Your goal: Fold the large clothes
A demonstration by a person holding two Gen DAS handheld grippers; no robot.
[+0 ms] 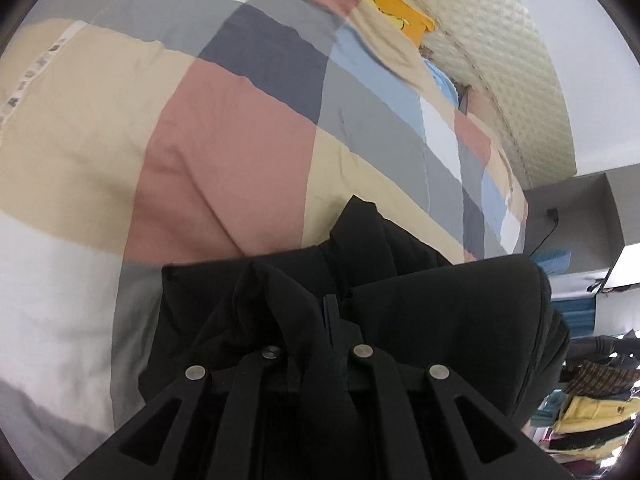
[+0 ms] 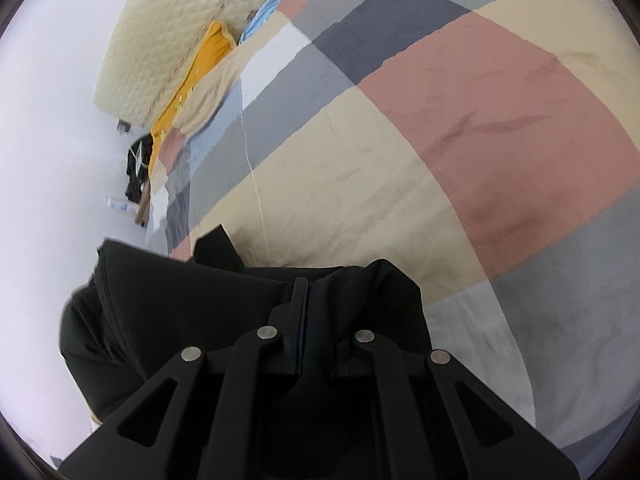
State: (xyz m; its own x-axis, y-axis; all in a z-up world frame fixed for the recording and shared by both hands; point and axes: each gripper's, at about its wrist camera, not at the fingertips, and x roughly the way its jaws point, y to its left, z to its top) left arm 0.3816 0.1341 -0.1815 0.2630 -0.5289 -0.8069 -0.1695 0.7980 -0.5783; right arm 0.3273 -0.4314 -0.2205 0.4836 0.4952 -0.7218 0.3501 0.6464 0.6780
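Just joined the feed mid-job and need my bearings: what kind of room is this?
Most likely a bedroom. The black garment is over a bed spread with a colour-block patchwork cover, a cream quilted headboard stands at its far end, and more clothes are piled to one side.

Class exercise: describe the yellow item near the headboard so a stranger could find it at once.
Start at the cream quilted headboard, then drop to the edge of the patchwork bedcover below it. The yellow cloth lies there; it is the only bright yellow thing on the bed.

gripper: left gripper (image 1: 331,306), jaws pinched on black garment (image 1: 440,300)
garment: bunched low on checked quilt (image 1: 224,128)
far end: yellow cloth (image 1: 394,4) beyond quilt
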